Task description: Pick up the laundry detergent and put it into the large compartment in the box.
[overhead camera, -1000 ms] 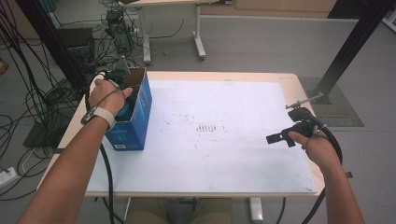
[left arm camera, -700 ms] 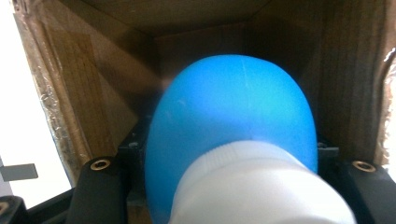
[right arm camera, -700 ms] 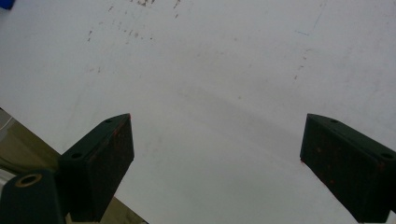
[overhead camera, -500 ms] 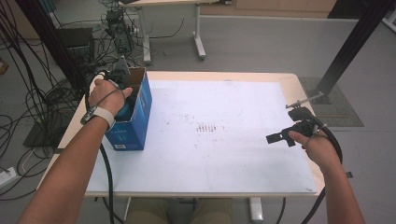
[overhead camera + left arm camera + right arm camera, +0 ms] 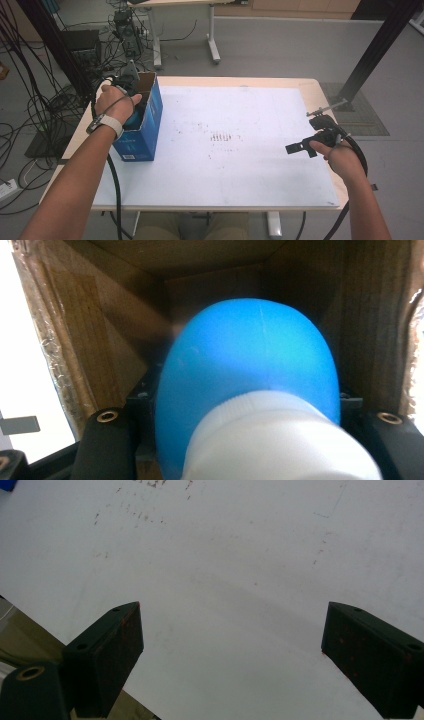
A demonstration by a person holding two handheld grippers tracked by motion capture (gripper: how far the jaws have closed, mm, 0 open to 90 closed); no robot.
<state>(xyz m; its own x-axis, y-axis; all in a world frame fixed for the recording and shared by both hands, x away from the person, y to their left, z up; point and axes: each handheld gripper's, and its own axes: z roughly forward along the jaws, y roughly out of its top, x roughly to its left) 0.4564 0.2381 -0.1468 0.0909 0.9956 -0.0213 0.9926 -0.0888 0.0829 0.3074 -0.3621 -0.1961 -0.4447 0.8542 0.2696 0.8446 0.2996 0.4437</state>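
The left gripper (image 5: 131,95) is reaching down into the open top of a blue cardboard box (image 5: 145,135) standing at the table's (image 5: 280,90) left edge, and its jaws are pinching a blue bottle with a white cap (image 5: 250,390), one jaw on either side of the cap end. In the left gripper view the bottle's rounded blue body is pointing ahead of the jaws, deep between the brown inner walls of the box, with the far wall just beyond it; whether it is touching the bottom cannot be told. The right gripper (image 5: 230,650) is hovering low over the bare white tabletop, well apart from the box, with its jaws spread wide and nothing between them. The likely trouble here is the tight fit: the bottle is sitting close to the walls beside the jaws, so a tilted move could be catching a wall or flap and dragging or tipping the unsteadied box. The smooth rounded bottle could also be slipping from the pinch.
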